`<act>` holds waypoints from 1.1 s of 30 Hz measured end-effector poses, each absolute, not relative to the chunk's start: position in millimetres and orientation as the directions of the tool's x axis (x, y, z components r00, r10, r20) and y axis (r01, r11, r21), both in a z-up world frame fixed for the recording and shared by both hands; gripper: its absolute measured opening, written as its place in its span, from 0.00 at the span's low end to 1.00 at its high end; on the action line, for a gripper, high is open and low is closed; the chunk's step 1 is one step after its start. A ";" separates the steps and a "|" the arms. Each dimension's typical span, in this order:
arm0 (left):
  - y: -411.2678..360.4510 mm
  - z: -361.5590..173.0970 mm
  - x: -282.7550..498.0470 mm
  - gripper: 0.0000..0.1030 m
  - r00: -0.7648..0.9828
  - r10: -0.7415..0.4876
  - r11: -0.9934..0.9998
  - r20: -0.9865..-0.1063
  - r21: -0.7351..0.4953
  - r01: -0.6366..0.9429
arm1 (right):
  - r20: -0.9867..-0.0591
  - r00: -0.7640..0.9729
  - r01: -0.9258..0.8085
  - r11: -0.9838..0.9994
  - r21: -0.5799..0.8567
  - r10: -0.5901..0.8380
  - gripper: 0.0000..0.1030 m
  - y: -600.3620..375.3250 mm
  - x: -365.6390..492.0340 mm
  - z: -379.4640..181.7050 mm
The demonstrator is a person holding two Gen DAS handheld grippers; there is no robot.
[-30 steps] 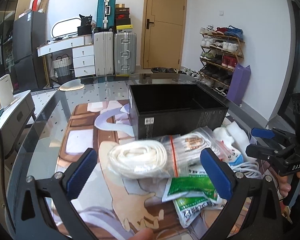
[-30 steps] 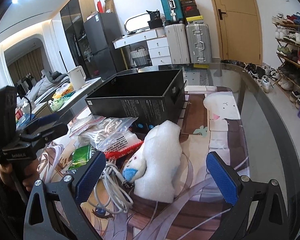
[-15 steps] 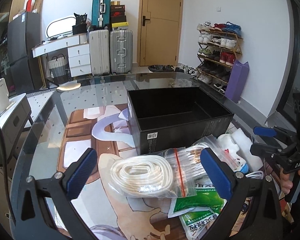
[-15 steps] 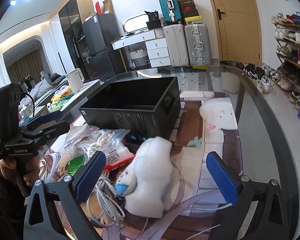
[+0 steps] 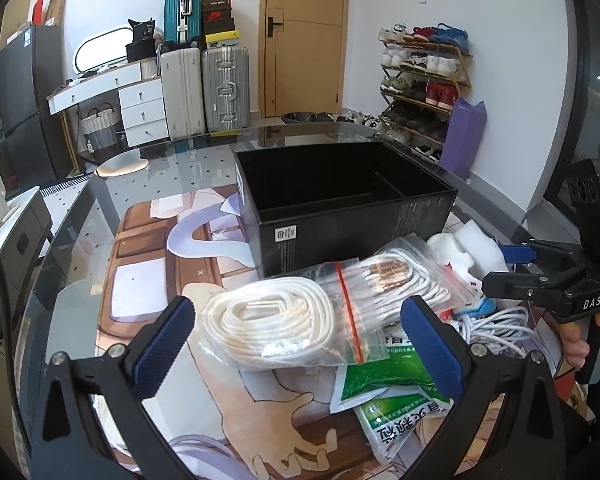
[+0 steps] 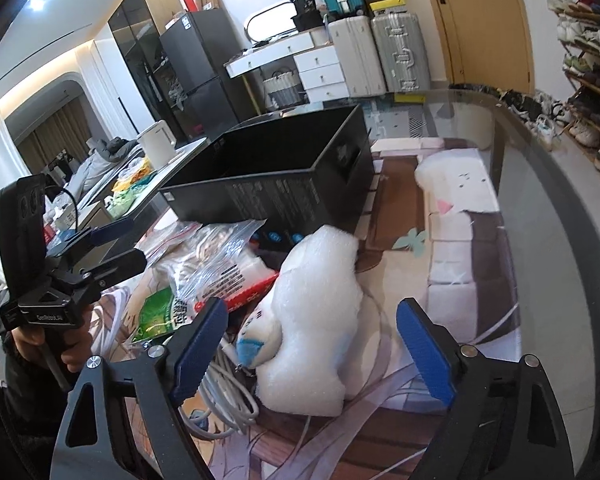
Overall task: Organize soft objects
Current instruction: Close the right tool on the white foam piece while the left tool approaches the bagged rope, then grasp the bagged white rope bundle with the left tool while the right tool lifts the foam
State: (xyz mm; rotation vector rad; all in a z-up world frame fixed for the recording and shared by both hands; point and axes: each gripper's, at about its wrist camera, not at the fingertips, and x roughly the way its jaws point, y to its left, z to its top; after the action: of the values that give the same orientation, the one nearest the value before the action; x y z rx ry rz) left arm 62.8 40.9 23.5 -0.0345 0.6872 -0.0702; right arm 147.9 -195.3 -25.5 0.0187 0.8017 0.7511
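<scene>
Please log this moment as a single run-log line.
left gripper: open, over bagged white rope | right gripper: open, around white foam wrap | black box: empty | nothing grasped

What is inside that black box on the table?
The black box looks empty: the left wrist view shows dark inner walls and a divider near its right end. Its near wall hides part of the floor, so something small and flat there cannot be ruled out.

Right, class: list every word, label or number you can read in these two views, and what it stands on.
"DAS": on the right gripper.
"GenRobot.AI": on the left gripper, small.
Green packets: Chinese print, too distorted.
Black box: labels too small.
</scene>
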 end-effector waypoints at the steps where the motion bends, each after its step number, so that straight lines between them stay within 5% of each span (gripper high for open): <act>1: 41.5 23.3 62.9 1.00 0.767 -0.073 0.997 -0.637 -0.053 0.051 | -0.641 0.449 -0.605 0.740 0.295 0.623 0.81 -195.2 147.9 -25.6; 12: 57.3 19.2 66.8 1.00 0.743 -0.090 0.995 -0.663 -0.092 0.039 | -0.618 0.420 -0.627 0.705 0.332 0.665 0.39 -194.2 141.6 -24.4; 33: 72.2 -0.8 86.6 0.97 0.674 -0.185 0.968 -0.715 -0.250 0.001 | -0.572 0.455 -0.649 0.694 0.312 0.682 0.38 -196.6 131.0 -8.4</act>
State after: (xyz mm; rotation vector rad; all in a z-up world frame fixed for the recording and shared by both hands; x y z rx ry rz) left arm 86.6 72.2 -0.8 -0.2370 0.8261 -0.1060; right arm 131.0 -196.6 -8.4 0.0507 0.7289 0.8216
